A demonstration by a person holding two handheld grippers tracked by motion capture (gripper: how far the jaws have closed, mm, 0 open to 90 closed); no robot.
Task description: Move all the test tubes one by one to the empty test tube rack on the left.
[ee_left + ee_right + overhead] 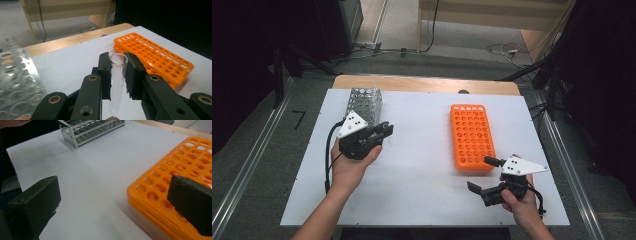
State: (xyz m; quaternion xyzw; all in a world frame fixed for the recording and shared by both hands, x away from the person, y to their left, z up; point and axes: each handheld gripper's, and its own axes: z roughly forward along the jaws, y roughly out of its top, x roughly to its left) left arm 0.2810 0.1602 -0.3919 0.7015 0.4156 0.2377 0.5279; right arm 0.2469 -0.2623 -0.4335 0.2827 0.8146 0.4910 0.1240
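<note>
- Left tool (117, 75) clenches a clear glass test tube (117, 82), the orange rack (160, 60) at its two o'clock.
- Right tool (112, 202) stands released, jaws wide over the white tabletop (100, 175).

Table (422, 170): white top, with a pale wooden edge at the far side. Rack (472, 136), right of centre: bright orange, patterned with a regular grid of round holes in rows. Metal rack (363, 102), far left: silver-grey, its walls perforated with rows of small round holes. Test tube (117, 77): clear, colourless glass, seen in the left gripper view between black pads. Left gripper (382, 132): black body and jaws, brass-coloured rivets at the joints, a white three-cornered plate with dark dots on top, and a black cable. Right gripper (482, 174): black, with a matching white plate. Floor: grey, crossed by black cables.
</note>
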